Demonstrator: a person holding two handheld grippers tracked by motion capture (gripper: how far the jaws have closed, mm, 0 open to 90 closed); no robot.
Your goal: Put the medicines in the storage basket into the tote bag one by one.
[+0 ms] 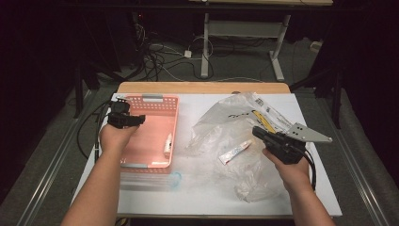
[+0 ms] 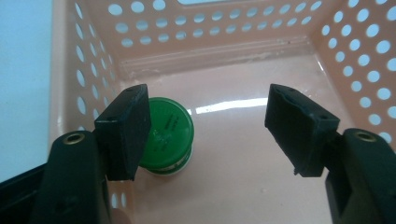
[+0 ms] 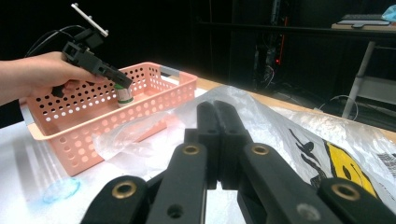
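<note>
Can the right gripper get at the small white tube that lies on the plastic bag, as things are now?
Probably yes: the tube lies bare on the bag, just left of the right gripper, nothing between. The jaws are shut, so they must open first.

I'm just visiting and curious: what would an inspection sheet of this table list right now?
Surface: white table top, wooden far edge.
Job's things: green-capped small bottle in pink perforated plastic basket; a white tube lies in there too.
Clutter: crumpled clear plastic bag, red-and-white tube on it.
Grippers: left gripper open inside the basket, one pad beside the bottle's cap, contact unclear; right gripper shut, empty, above the bag.
Cables: black leads trail from both grippers.
Surroundings: dark room, floor cables, desk legs.
</note>
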